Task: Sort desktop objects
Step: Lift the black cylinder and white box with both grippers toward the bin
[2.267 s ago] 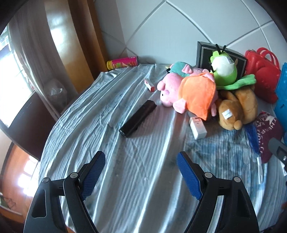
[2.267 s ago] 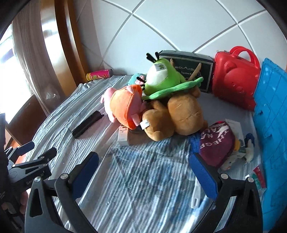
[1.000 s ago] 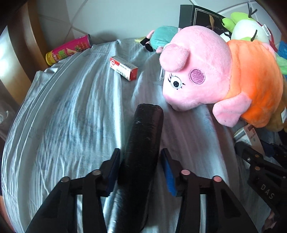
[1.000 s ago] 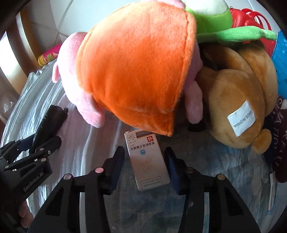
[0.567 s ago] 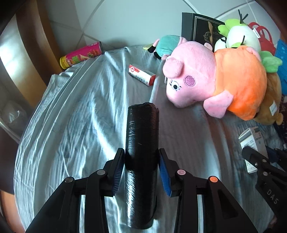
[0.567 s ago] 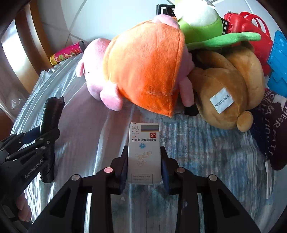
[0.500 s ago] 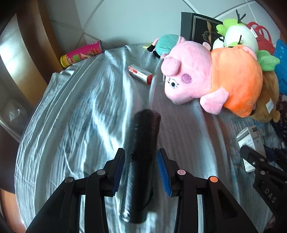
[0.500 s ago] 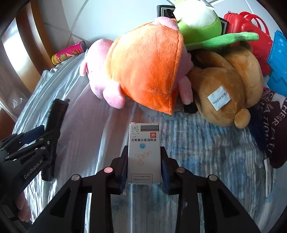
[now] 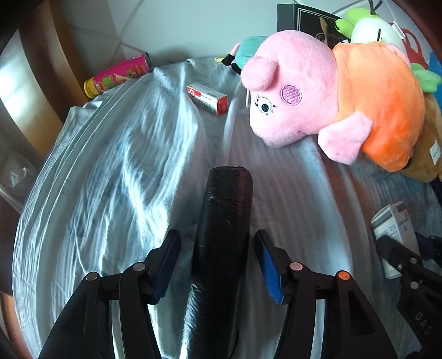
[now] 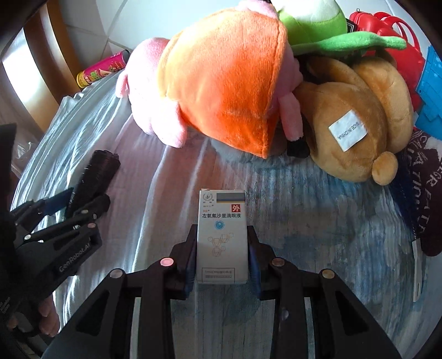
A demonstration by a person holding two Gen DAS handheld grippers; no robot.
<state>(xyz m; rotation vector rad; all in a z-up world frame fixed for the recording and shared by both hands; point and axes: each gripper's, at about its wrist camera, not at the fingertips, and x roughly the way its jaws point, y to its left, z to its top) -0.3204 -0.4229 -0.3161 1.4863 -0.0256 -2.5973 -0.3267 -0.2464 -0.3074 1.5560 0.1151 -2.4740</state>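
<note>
The sorting looks barely begun. The left gripper [image 9: 218, 265] hangs over the black roll [image 9: 223, 234], which lies on the striped cloth [image 9: 124, 171] covering the surface; its jaws are opening, the blue pads standing clear of the roll on both sides, so the roll lies between them, no longer gripped. The right gripper [image 10: 222, 256] has its jaws clamped on the white box [image 10: 221, 234], holding it above the cloth with the printed face up.

Everything else looks unsorted. A red box [image 9: 207, 98] sits alone near the far edge, and a pink can [image 9: 118, 75] lies on its side against the wall. The toys are heaped together: the pig [image 9: 326, 96] in its orange dress leans on the brown bear [image 10: 350, 118], with a green toy [image 10: 317, 22] on top. A red case [image 10: 392, 36] stands behind them.

I'd judge most of the job is left: the white box needs a place, and the roll, red box and can are scattered.
</note>
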